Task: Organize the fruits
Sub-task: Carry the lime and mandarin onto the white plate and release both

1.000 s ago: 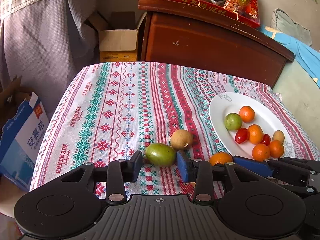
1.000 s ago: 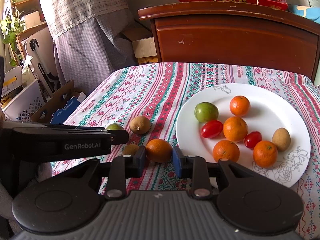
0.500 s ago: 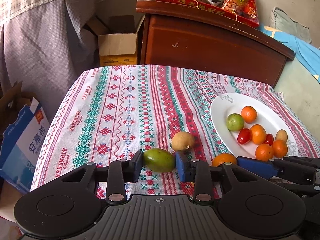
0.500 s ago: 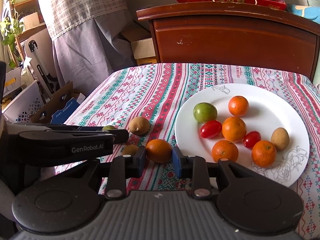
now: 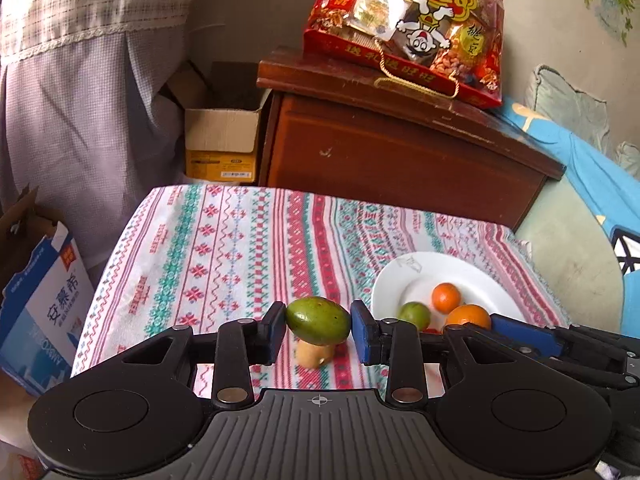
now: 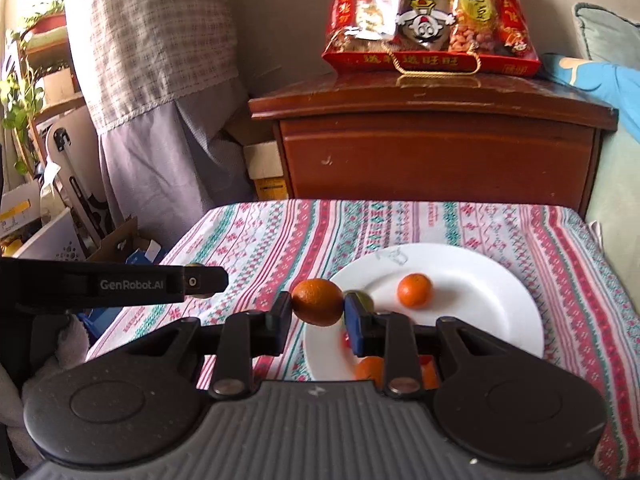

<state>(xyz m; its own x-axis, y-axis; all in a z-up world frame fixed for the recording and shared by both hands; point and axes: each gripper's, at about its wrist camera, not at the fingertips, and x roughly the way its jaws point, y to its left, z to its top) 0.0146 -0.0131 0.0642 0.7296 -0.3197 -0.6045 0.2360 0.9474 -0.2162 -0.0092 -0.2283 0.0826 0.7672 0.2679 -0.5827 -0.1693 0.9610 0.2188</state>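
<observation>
Left wrist and right wrist: two fruits gripped and off the cloth

Left wrist view: left gripper [image 5: 319,330] clamped on a green oval fruit [image 5: 319,321], both pads pressing its ends, fruit clear of the patterned tablecloth [image 5: 224,248]. A small brown fruit [image 5: 314,354] lies on the cloth directly below. White plate [image 5: 404,280] sits to the right, holding a green round fruit [image 5: 414,315] and a loose orange [image 5: 446,297].

Right wrist view: right gripper [image 6: 318,312] closed on a mandarin [image 6: 317,301], held above the near-left rim of the plate. Other fruit on the plate shows only as blurred patches behind the fingers, probably more oranges and a tomato.

Step in hand, as I read it: the lift after a double pick, both fruits bound for the plate.

Next move calls for carrying each over a bare patch of plate, lowering until the fruit nearly touches, then releasing gently; round fruit rolls. The right has the shorter path; the left must cross without bumping it. The brown fruit remains to collect
</observation>
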